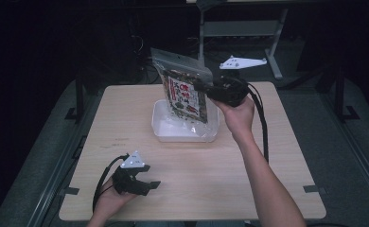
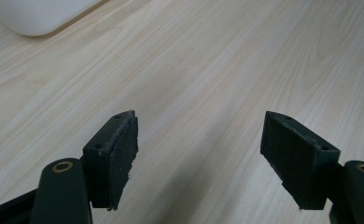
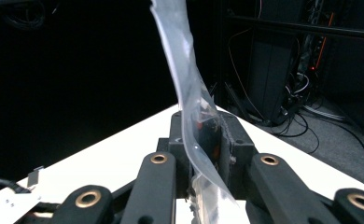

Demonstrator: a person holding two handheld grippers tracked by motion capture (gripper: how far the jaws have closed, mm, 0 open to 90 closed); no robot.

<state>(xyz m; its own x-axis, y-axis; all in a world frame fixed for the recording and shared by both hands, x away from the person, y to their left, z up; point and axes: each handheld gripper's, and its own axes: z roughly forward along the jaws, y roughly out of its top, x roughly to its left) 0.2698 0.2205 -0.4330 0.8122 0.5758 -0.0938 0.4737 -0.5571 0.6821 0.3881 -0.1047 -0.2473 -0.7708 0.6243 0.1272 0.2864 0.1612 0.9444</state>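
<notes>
While the right gripper (image 1: 202,87) grasps the snack bag (image 1: 186,92) above the white tray (image 1: 161,128), seemingly mid-transfer, the left gripper (image 1: 150,185) rests released on the table (image 1: 286,142).

tray (image 1: 166,130) sitting mid-counter (image 1: 267,179); bag (image 1: 185,92) hanging above tray, in right claw (image 1: 202,86); left claw (image 1: 149,177) lying near counter's front-left edge, well apart
</notes>
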